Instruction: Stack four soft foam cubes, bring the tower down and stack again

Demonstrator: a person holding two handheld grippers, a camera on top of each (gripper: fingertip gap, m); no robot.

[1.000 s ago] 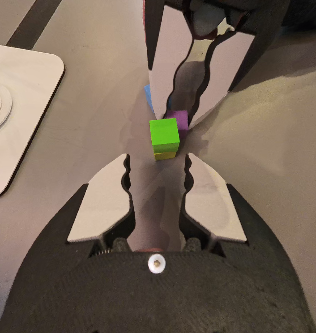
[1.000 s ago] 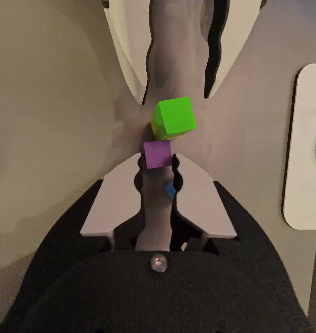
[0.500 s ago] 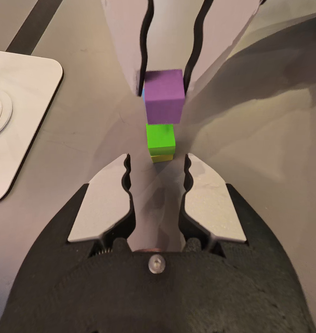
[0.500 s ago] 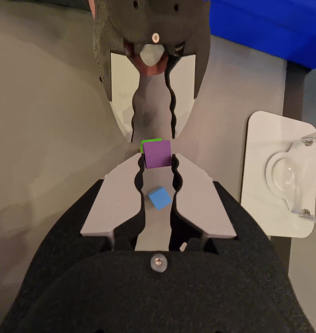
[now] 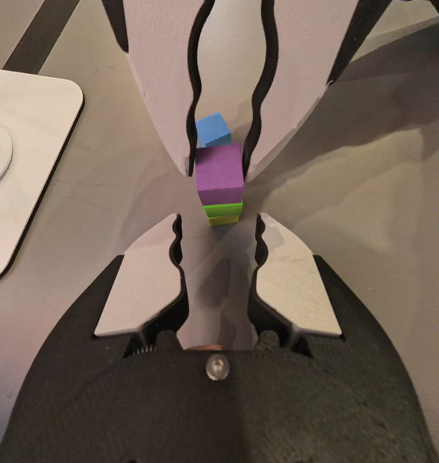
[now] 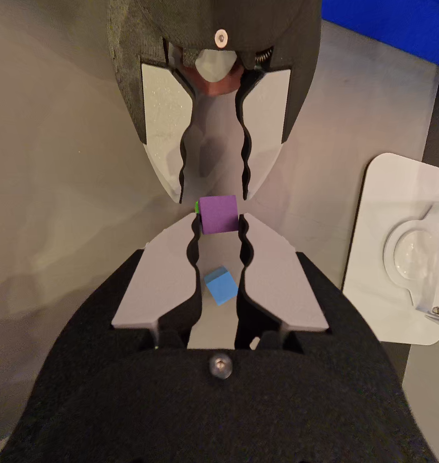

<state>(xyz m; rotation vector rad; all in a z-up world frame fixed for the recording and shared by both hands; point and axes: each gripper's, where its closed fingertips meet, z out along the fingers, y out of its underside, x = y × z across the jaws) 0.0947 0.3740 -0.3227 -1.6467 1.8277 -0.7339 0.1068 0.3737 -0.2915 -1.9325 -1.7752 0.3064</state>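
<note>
My right gripper [image 6: 218, 220] is shut on a purple foam cube [image 6: 218, 215], its pads against both sides. It holds the cube on top of a green cube [image 5: 223, 209] that sits on a yellow cube [image 5: 223, 220]. In the left wrist view the purple cube [image 5: 219, 172] rests on the green one between the right gripper's tips [image 5: 217, 162]. A blue cube [image 6: 221, 285] lies on the table under my right gripper; it also shows in the left wrist view [image 5: 212, 129]. My left gripper [image 5: 217, 223] is open and empty, just in front of the stack; it also shows in the right wrist view [image 6: 213, 199].
A white board [image 5: 25, 155] with a clear plastic fitting lies left of the stack; it shows at the right in the right wrist view [image 6: 398, 250]. A blue object [image 6: 393, 27] sits at the far right corner. The grey table [image 5: 351, 200] surrounds the stack. Less than 4 cm separates the two grippers' tips. About 25 cm separates my left fingertips from the blue object [image 6: 393, 27].
My right gripper lifted the purple cube from beside the stack, carried it over and lowered it onto the green cube. The left gripper stayed open in place.
</note>
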